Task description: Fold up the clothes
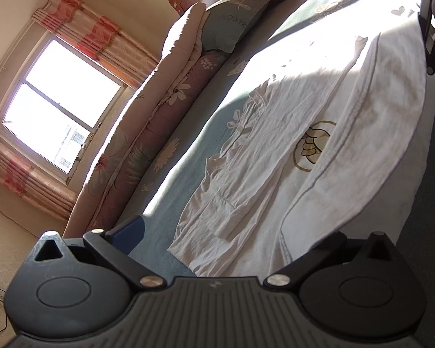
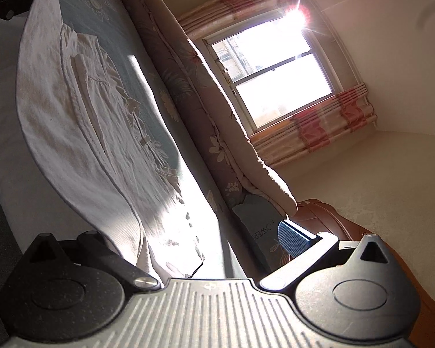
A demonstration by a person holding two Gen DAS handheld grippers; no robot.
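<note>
A sunlit bed (image 1: 188,156) carries the white shirt (image 1: 275,174). I see both grippers, left (image 1: 232,240) and right (image 2: 194,249), spread wide, gripping nothing.

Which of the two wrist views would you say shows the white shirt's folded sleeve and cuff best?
The left wrist view: the white shirt lies nearly whole, its sleeve plainly folded across it. The right wrist view shows it foreshortened, partly washed out by sun glare.
</note>
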